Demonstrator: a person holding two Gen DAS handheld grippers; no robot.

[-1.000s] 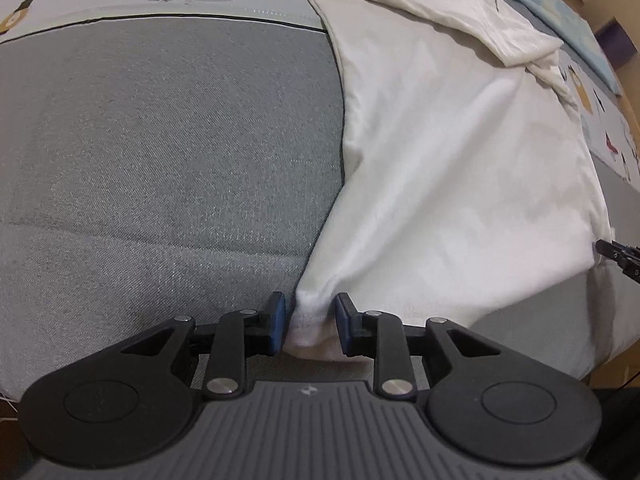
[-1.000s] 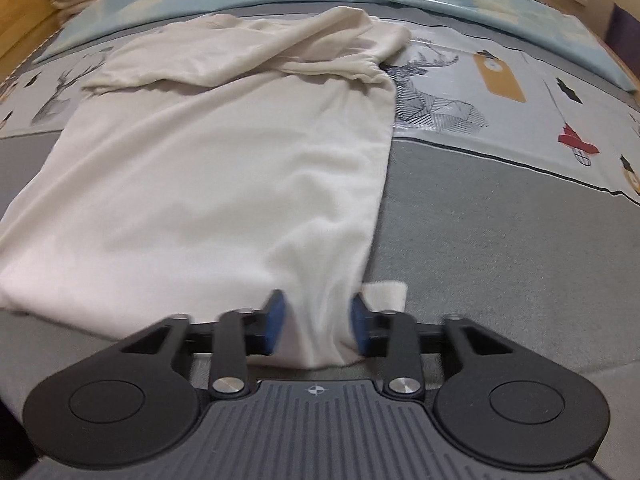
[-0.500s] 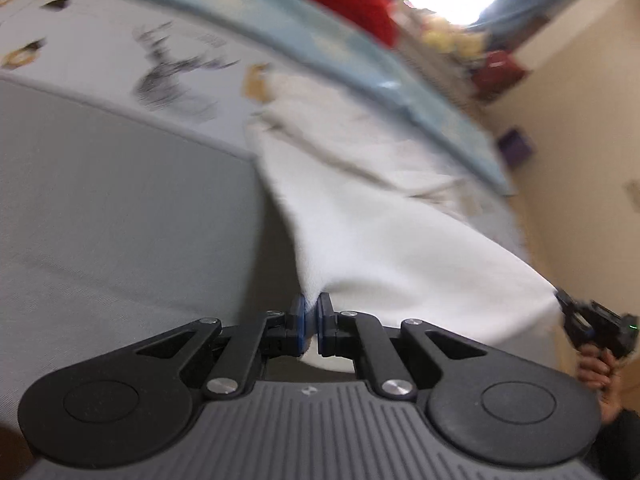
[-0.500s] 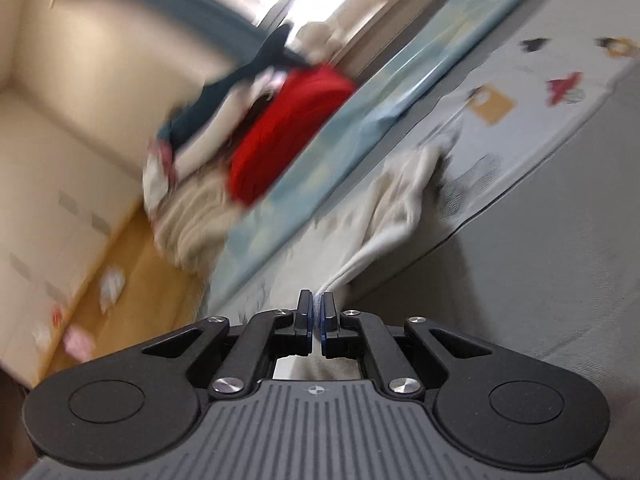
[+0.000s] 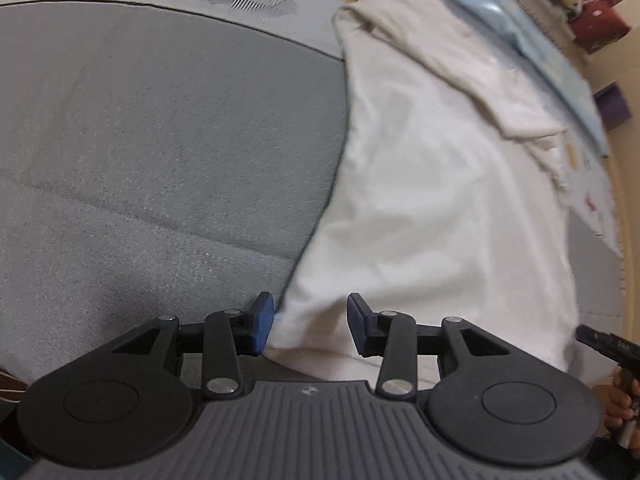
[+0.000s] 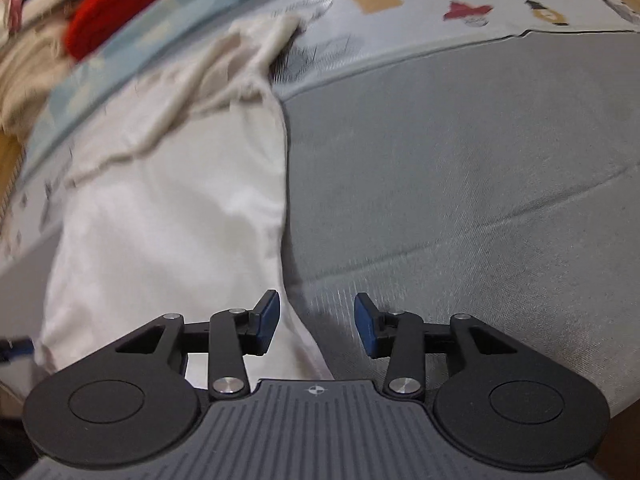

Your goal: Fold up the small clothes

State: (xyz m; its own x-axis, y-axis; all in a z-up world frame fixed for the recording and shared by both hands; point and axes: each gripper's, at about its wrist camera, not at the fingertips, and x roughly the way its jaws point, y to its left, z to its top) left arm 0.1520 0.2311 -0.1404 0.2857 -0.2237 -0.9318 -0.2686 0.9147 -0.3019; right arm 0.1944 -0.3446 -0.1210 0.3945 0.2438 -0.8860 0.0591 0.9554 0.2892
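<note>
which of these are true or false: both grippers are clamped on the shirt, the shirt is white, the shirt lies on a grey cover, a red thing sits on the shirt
1. Both grippers are clamped on the shirt. False: the left gripper and right gripper have their jaws apart and opening, with the hem between the pads but not pinched.
2. The shirt is white. True.
3. The shirt lies on a grey cover. True.
4. A red thing sits on the shirt. False: it lies beyond the shirt, past the pale blue strip.
</note>
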